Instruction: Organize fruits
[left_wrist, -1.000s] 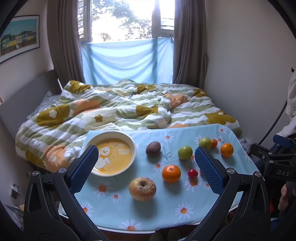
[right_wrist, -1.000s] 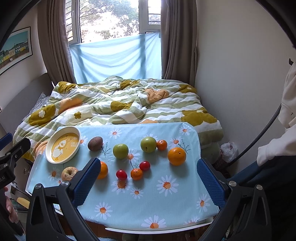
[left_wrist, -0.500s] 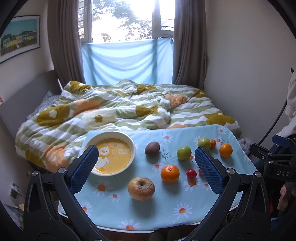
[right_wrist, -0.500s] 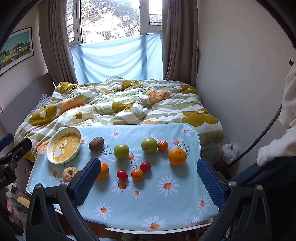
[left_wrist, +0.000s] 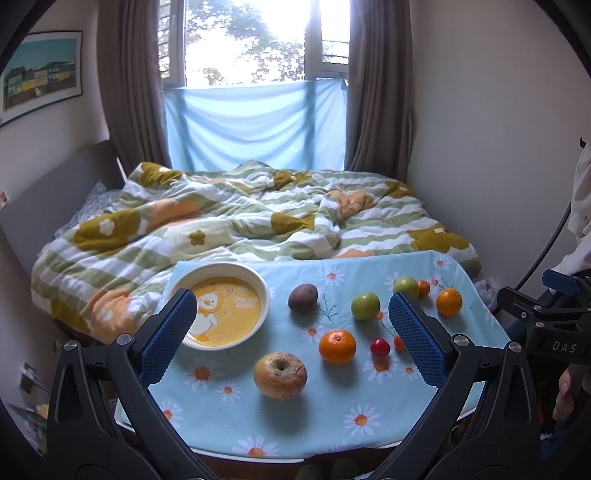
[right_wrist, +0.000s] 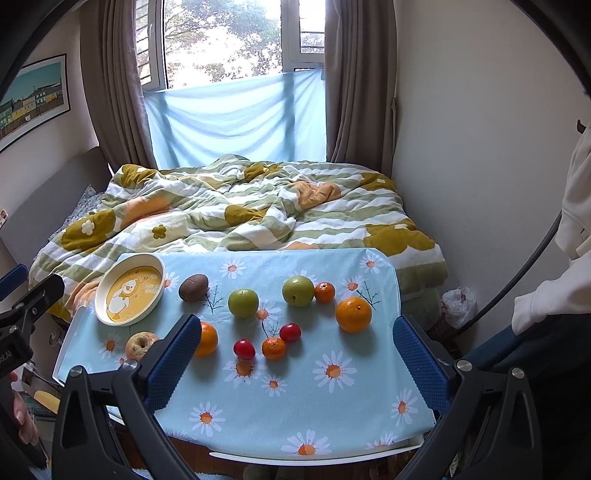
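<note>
On desk (right_wrist: 369, 413) before the bed: ten fruits loose on the daisy cloth, none in the bowl (left_wrist: 218, 302) at its left end. Left tool (left_wrist: 291, 332) spread wide, empty, above the pale apple (left_wrist: 280, 374); right tool (right_wrist: 295, 354) likewise wide, empty, over the red fruits (right_wrist: 244, 349). Nothing gripped yet; reach phase, probably. Next: lower left tool astride apple, close gently, carry to bowl.
</note>
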